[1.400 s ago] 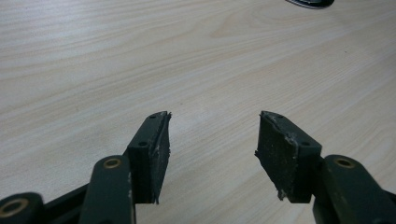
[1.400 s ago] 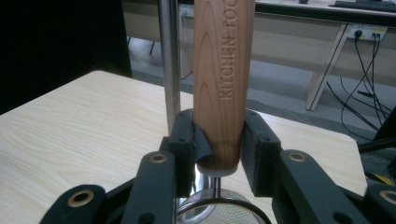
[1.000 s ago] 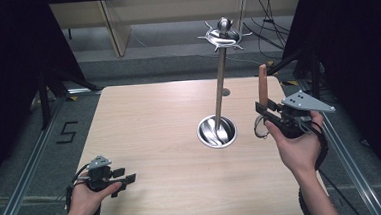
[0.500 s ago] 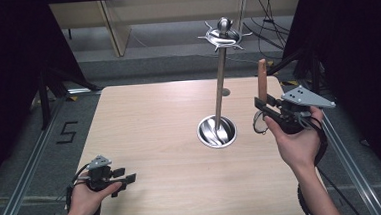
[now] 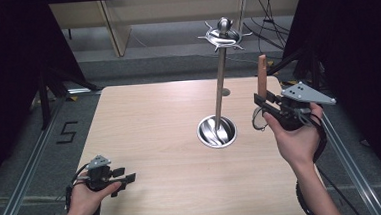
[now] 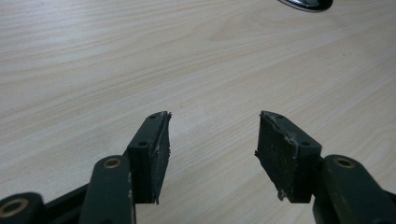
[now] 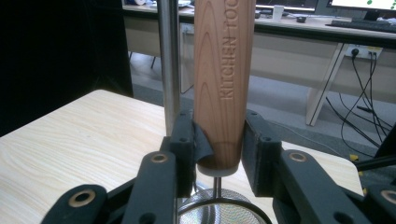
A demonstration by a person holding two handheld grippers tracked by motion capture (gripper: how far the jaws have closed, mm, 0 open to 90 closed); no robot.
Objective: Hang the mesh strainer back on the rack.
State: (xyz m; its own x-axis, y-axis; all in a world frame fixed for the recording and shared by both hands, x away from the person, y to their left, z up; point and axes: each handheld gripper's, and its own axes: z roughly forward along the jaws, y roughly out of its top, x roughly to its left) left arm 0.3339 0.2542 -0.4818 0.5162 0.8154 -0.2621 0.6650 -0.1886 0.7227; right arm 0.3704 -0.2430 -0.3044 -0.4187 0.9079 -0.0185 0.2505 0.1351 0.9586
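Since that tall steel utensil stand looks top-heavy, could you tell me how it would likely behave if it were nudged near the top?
The utensil stand would probably rock or tip: its thin pole rises high above a small round base. The polished metal looks stiff, so it should not bend. It may also slide on the smooth wooden table.

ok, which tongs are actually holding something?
The right tongs: their pads clamp the wooden handle, held upright beside the metal stand. The left tongs stand open over bare table.
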